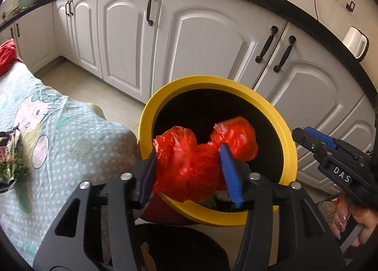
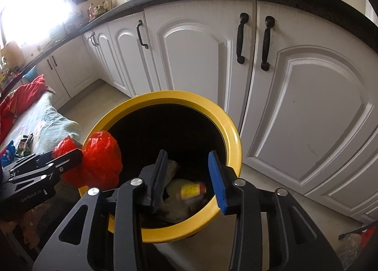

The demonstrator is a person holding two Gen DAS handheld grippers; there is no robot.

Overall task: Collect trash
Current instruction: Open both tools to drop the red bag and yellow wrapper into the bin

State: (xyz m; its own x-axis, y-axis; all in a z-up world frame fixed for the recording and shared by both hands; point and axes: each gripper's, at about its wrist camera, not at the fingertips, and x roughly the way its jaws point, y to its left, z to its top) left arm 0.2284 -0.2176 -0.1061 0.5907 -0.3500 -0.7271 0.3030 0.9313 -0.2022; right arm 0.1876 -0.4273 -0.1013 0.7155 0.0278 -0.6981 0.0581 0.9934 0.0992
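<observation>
Red bag: crumpled red plastic bag (image 1: 200, 152), trash for sure, sitting right between the two fingers of the left gripper (image 1: 189, 171), hanging over the near-left rim of the bin
Bin: round yellow-rimmed bin (image 1: 287, 143) on the floor in front of the white cabinets (image 1: 208, 41), dark inside, mouth wide open
Bag vs bin: this is the bit that matters imo. The bag is partly over the opening and partly over the rim, bulging out beyond the fingertips toward the middle of the bin. So the hole lies ahead of and below it
Bag's long axis: lumpy, runs roughly across the gripper, two puffy lobes side by side
Left gripper state: jaws are apart and the bag fills the gap; the blur makes it hard to say the pads press on it. Looks like a let-go to me, just a guess
Right gripper: right gripper (image 2: 189, 174) hovers over the near side of the bin mouth, jaws apart, nothing between them
Already in the bin: a yellow bottle with a red cap (image 2: 189, 189) and some crumpled paper-ish stuff
Nearer hand: left one, obviously, it has the bag
Still out there: a green snack packet (image 1: 11, 162) on the bed (image 1: 70, 134) off to the left
Risk: bag could snag on the rim and flop outside instead of in
</observation>
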